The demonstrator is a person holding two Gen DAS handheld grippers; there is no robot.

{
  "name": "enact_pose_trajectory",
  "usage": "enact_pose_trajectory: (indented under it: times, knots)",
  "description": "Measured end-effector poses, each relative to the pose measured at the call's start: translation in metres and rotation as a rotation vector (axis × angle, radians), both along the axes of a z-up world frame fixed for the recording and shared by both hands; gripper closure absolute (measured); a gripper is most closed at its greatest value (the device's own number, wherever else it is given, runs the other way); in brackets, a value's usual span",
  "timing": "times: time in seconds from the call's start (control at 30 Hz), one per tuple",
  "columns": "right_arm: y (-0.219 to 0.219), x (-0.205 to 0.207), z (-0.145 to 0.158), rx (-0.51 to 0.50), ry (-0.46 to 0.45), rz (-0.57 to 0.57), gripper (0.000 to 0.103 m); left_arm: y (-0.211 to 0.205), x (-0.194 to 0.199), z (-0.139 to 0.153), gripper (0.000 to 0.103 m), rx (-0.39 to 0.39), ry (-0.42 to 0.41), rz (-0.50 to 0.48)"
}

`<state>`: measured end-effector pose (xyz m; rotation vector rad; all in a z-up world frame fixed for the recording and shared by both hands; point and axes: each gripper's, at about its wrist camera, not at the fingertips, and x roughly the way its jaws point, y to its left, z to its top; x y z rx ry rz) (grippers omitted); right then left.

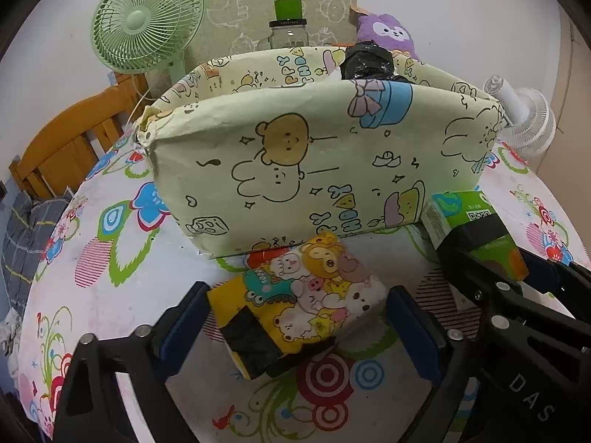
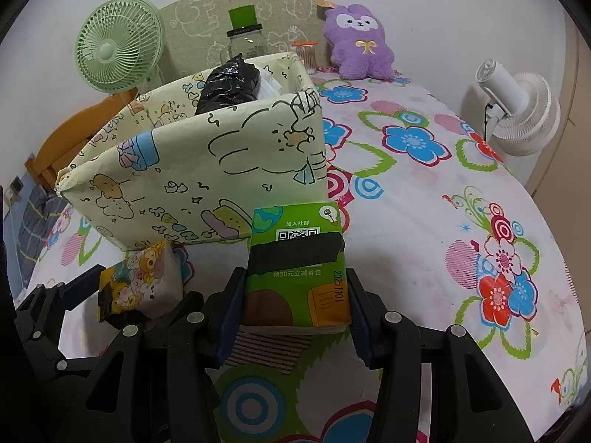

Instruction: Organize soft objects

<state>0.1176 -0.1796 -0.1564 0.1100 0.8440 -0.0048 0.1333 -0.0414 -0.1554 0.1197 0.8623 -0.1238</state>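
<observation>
Left gripper (image 1: 295, 328): jaws wide, one pad on each side of the cartoon tissue pack (image 1: 299, 295); a gap shows at the right pad, so it is not gripped yet.
Right gripper (image 2: 291, 306): both pads press the sides of the green tissue pack (image 2: 295, 265), so it is closed on it.
Cartoon tissue pack: lies on the flowered tablecloth (image 2: 424, 221) near its front edge, just in front of the storage box (image 1: 295, 162).
Green tissue pack: near the front edge too, at the box's right front corner, touching or nearly touching its wall.
Storage box: already holds a black bag (image 2: 229, 85) and something white.
Risk, squeeze: soft packs give under the pads, so one could slip out on lifting.
Risk, box: its thin walls sit close ahead; a low carry would likely push or tip it.
Risk, crowding: both grippers work side by side and could knock together over the opening.
</observation>
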Motion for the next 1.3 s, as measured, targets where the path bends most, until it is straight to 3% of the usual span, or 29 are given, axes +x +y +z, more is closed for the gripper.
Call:
enact_pose_trajectory:
  times: [0.23, 0.63, 1.3]
  knots:
    - [0.003, -0.002, -0.001, 0.007, 0.003, 0.009, 0.049, 0.0, -0.006, 0.0, 0.017, -0.01, -0.002, -0.004]
    - [0.012, -0.018, 0.007, -0.003, -0.02, 0.036, 0.049, 0.004, -0.027, 0.011, 0.019, -0.065, -0.02, -0.018]
    - [0.02, -0.057, 0.06, -0.028, -0.152, 0.082, 0.049, 0.003, -0.069, 0.062, 0.019, -0.095, -0.144, 0.007]
